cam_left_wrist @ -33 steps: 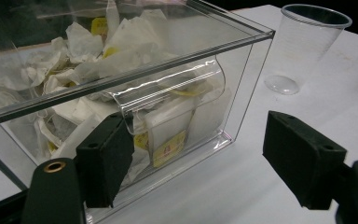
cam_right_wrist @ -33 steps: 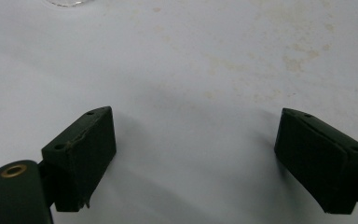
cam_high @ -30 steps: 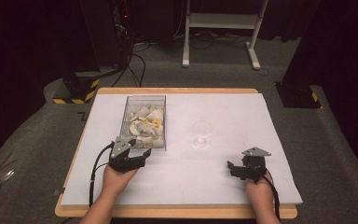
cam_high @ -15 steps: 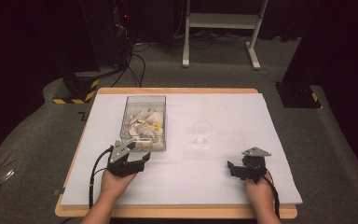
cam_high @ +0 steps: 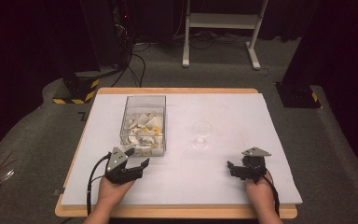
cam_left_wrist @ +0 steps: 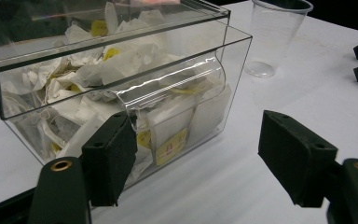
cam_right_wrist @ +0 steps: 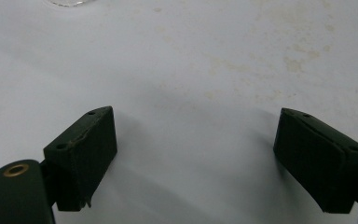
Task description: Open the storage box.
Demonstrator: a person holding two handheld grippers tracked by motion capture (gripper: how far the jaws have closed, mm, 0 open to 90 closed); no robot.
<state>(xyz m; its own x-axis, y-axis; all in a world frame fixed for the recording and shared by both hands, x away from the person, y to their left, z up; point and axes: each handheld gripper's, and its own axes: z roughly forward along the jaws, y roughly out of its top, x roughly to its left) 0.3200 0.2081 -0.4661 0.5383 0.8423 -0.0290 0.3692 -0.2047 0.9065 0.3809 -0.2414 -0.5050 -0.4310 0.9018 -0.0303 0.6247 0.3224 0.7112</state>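
Presently, left gripper (cam_high: 139, 158): jaws spread with nothing between them, having just closed a little, just in front of the box (cam_high: 144, 122).
Box: clear, full of packets (cam_left_wrist: 170, 148), left of table (cam_high: 261, 121) centre.
Cup (cam_high: 201, 133): right of the box, apart from it.
Right gripper (cam_high: 233, 169): jaws spread, empty, over bare table.
Risk: a jaw may likely bump the box wall and shove it; the light cup could tip.
Views: left gripper view reads packet labels; high view gives spacing.
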